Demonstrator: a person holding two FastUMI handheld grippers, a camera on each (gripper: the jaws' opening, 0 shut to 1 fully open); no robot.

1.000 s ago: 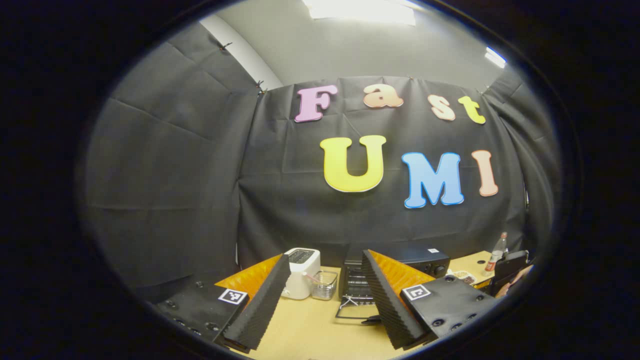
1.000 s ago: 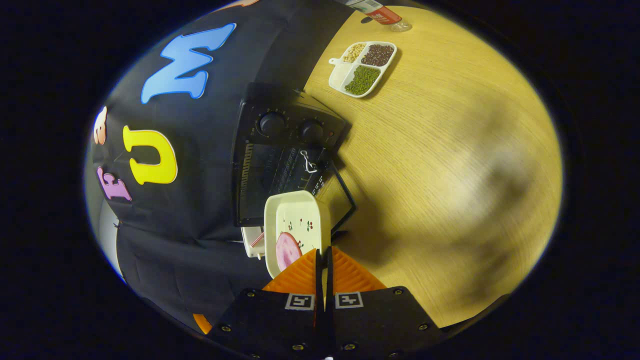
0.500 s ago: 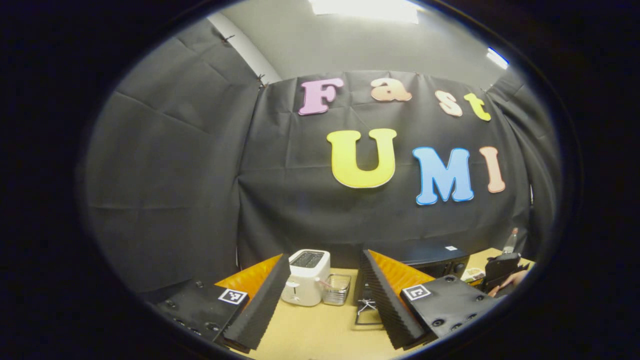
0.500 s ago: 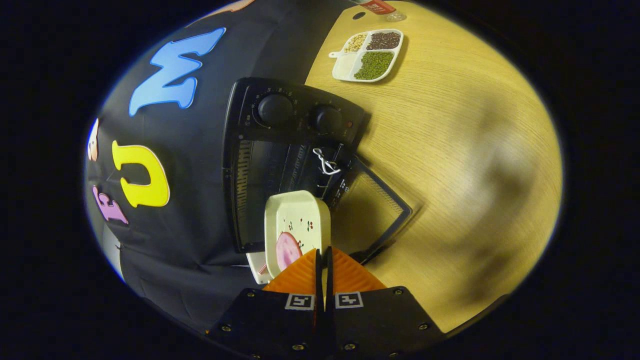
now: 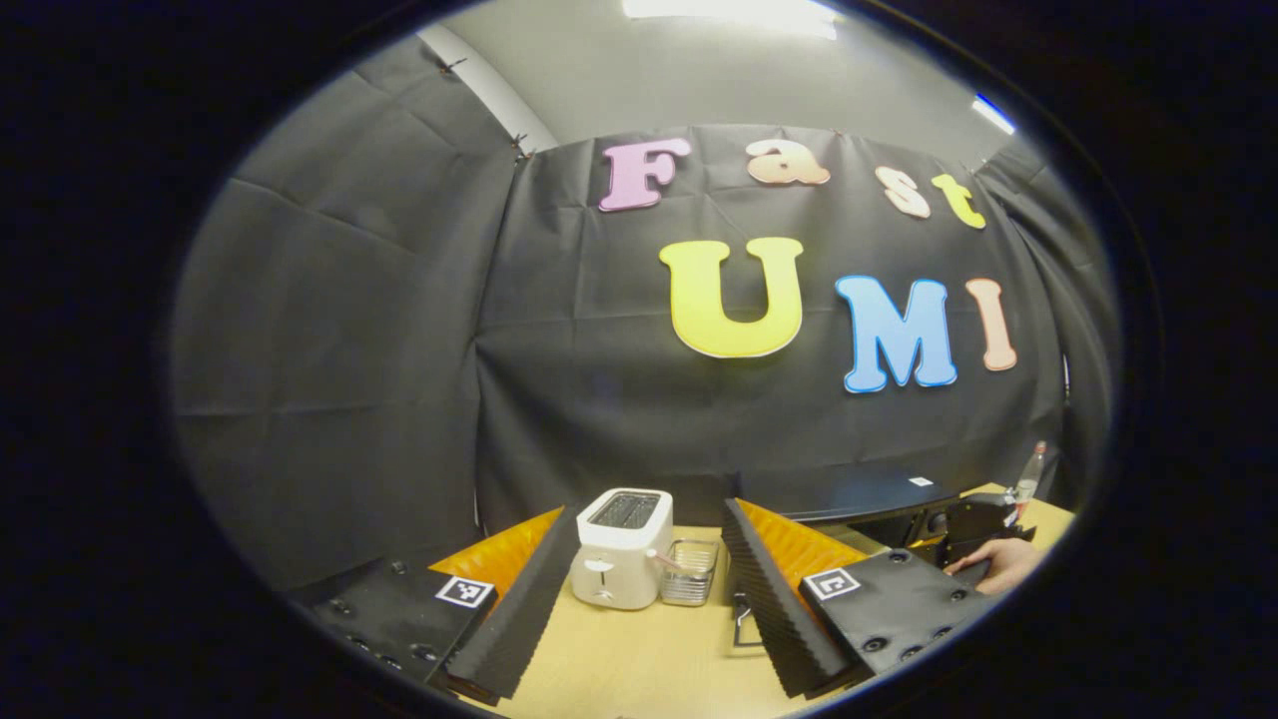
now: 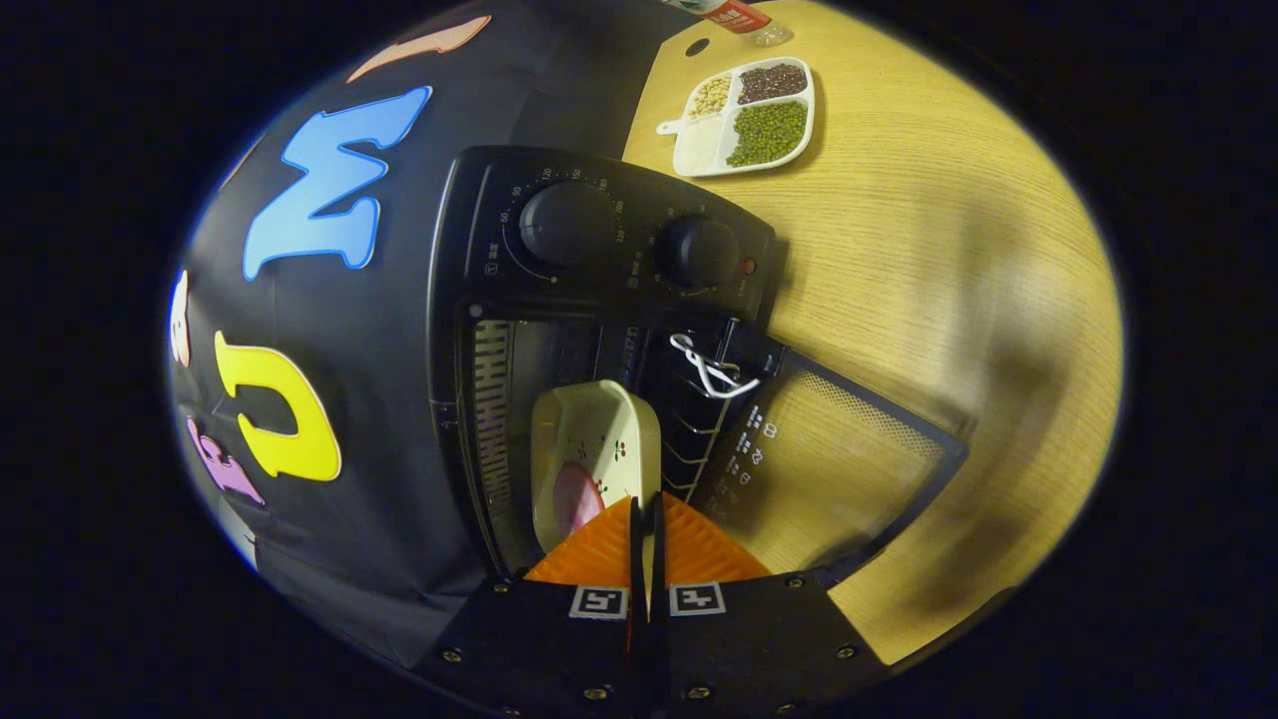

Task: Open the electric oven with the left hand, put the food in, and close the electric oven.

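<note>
The oven (image 6: pixel 599 330) stands open on the tabletop (image 6: pixel 929 250), its glass door (image 6: pixel 829 469) dropped flat toward the camera so the mouth is free. The right gripper (image 6: pixel 644 529) has its fingers pinched nearly together on the near rim of a cream dish (image 6: pixel 594 449), and that edge grip looks deliberate: it keeps the hand outside while the dish goes in first. The dish sits at the oven's opening, its far end already over the rack area, and a pink slice of food (image 6: pixel 572 496) lies in the end nearest the fingers. In this rolled view it is hard to tell how level the dish is.

Over in the left gripper view, the left gripper (image 5: pixel 639 599) hangs well back with its fingers spread wide and nothing between them, seemingly parked clear of the door it must close later. A white toaster (image 5: pixel 621 547) and a small clear container (image 5: pixel 689 571) stand just beyond it, and a hand (image 5: pixel 993 562) shows by the oven at the right.

Writing: the two oven dials (image 6: pixel 565 222) carry numbered scales, and small white icons are printed on the door glass, all too small to read. A divided tray of beans (image 6: pixel 749 120) and a red-labelled bottle (image 6: pixel 734 14) sit farther off; its label is illegible.
</note>
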